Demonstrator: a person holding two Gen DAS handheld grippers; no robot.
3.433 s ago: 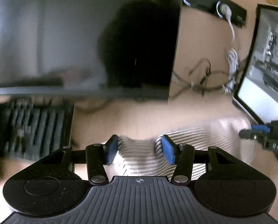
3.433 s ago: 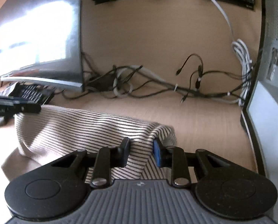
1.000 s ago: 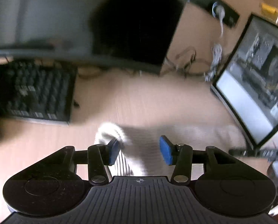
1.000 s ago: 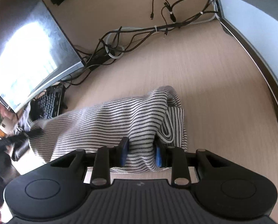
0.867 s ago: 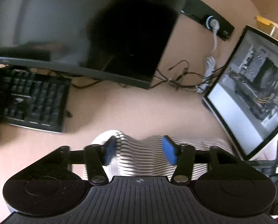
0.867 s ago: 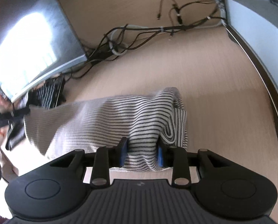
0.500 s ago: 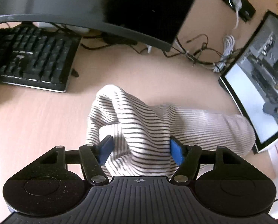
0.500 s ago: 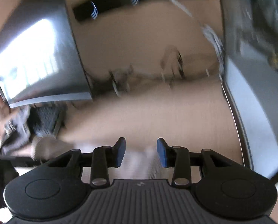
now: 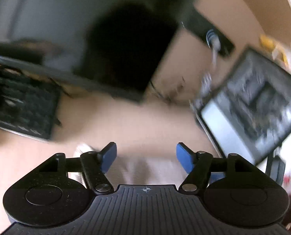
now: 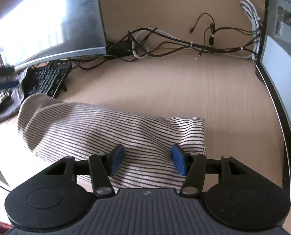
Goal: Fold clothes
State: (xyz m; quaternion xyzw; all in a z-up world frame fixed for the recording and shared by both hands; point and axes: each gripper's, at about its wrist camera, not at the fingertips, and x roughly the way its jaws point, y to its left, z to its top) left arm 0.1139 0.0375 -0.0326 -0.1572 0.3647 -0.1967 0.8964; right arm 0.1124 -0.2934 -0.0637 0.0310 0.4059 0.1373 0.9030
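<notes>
- Right hand-held black gripper with blue pads (image 10: 147, 159): spread wide, gripping nothing, poised just over the cream knit garment with thin dark stripes (image 10: 114, 137).
- Left hand-held black gripper with blue pads (image 9: 145, 157): likewise wide apart and empty; badly blurred view, with only a pale smear of cloth below it.
- Garment: lying folded on the light wood-grain desk (image 10: 214, 98), humped at its left end, flatter at the right, where a lower layer juts out past the upper one.
- Likely risk: the raised left end could slump or spring open with nothing pinning it, spoiling the fold.
- Further risk: a fresh pinch may catch only the top layer and drag the stack askew; the uneven right edge invites that.
- Left of the garment: black keyboard (image 10: 47, 78), close by, beneath a large curved dark monitor (image 10: 47, 19).
- Behind: tangle of black and white cables (image 10: 174, 45) along the rear of the desk, well apart from the cloth.
- Right: second monitor with a black frame (image 10: 282, 68), limiting room to slide the garment sideways.
</notes>
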